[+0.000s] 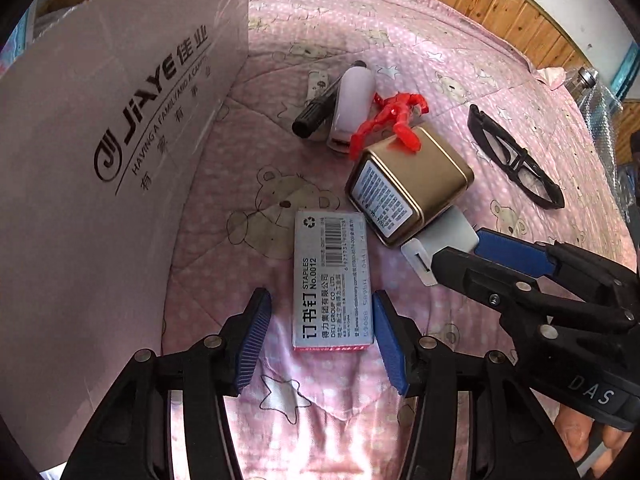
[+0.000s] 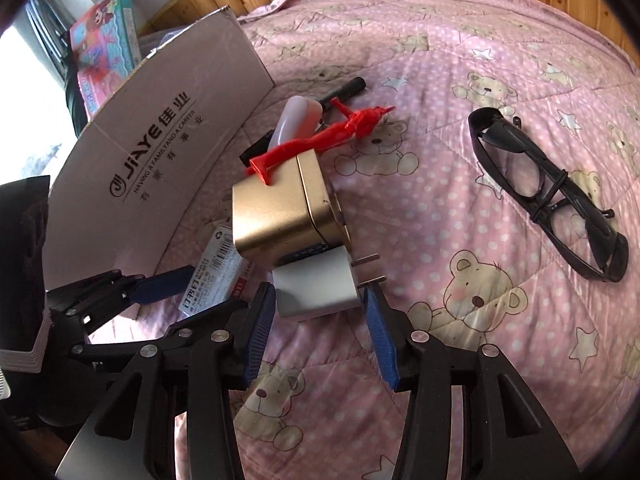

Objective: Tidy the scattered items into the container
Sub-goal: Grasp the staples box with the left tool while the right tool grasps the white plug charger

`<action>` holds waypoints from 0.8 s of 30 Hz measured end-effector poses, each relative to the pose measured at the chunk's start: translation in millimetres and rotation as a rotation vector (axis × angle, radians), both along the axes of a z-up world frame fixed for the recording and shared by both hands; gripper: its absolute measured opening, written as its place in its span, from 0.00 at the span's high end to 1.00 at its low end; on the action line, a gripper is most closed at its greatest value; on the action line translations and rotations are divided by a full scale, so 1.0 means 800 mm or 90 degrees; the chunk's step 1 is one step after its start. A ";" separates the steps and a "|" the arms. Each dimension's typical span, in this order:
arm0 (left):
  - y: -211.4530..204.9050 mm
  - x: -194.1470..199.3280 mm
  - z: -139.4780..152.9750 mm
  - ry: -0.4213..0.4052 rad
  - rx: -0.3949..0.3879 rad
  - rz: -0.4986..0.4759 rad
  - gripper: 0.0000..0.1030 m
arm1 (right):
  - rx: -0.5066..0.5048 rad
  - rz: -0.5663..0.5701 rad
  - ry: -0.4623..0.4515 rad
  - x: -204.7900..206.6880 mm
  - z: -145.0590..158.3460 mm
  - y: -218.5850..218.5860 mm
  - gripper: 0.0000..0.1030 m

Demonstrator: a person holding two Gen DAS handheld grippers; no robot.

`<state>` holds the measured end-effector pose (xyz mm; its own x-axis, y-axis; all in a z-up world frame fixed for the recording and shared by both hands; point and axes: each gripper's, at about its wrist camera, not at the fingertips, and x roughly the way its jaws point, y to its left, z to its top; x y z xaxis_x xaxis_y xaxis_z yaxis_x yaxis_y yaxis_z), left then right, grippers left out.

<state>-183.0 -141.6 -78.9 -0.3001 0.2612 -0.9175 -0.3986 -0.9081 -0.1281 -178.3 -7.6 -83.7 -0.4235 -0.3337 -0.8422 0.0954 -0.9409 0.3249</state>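
Two grippers stood spread: left gripper (image 1: 320,332) straddled the grey cardboard staple box (image 1: 332,280) mid-bed, right gripper (image 2: 320,328) the white plug adapter (image 2: 316,288); closing squarely, centred, seemed advisable.

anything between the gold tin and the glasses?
No, only bare pink quilt between the gold tin and the glasses. The right wrist view shows it best.

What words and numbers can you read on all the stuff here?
"JiAYE", "HAVING A FAMILY AND A CAREER": cardboard box.
"STAPLES No.0012", "DELI GROUP CO.,LTD.": staple box; its barcode digits are too small.
"DAS": right gripper body.
Gold tin label: too blurred.
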 end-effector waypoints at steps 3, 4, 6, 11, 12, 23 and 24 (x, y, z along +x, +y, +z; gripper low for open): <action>0.005 0.003 -0.002 0.023 -0.017 -0.014 0.48 | 0.001 0.008 0.010 -0.001 -0.003 0.000 0.50; 0.005 0.003 -0.002 0.029 -0.016 -0.020 0.49 | 0.003 0.008 0.011 -0.002 -0.003 -0.001 0.51; 0.004 0.005 -0.002 0.041 -0.019 -0.025 0.53 | -0.001 0.005 0.008 -0.002 -0.002 0.001 0.52; -0.018 -0.001 0.004 0.025 0.022 0.002 0.62 | -0.056 -0.027 -0.004 0.002 -0.002 0.018 0.52; -0.023 -0.002 0.005 0.020 0.029 0.007 0.62 | -0.063 -0.032 -0.005 0.004 -0.002 0.021 0.52; -0.037 0.013 0.044 0.041 0.053 0.014 0.62 | -0.090 -0.072 0.009 0.032 0.021 0.040 0.53; -0.039 0.015 0.047 0.043 0.055 0.015 0.62 | -0.092 -0.074 0.010 0.037 0.022 0.040 0.53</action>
<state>-170.8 -172.9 -41.2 -0.3672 0.3301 -0.8696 -0.3871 -0.9044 -0.1798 -148.9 24.4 -65.7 -0.4797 -0.3985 -0.7818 -0.0053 -0.8896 0.4567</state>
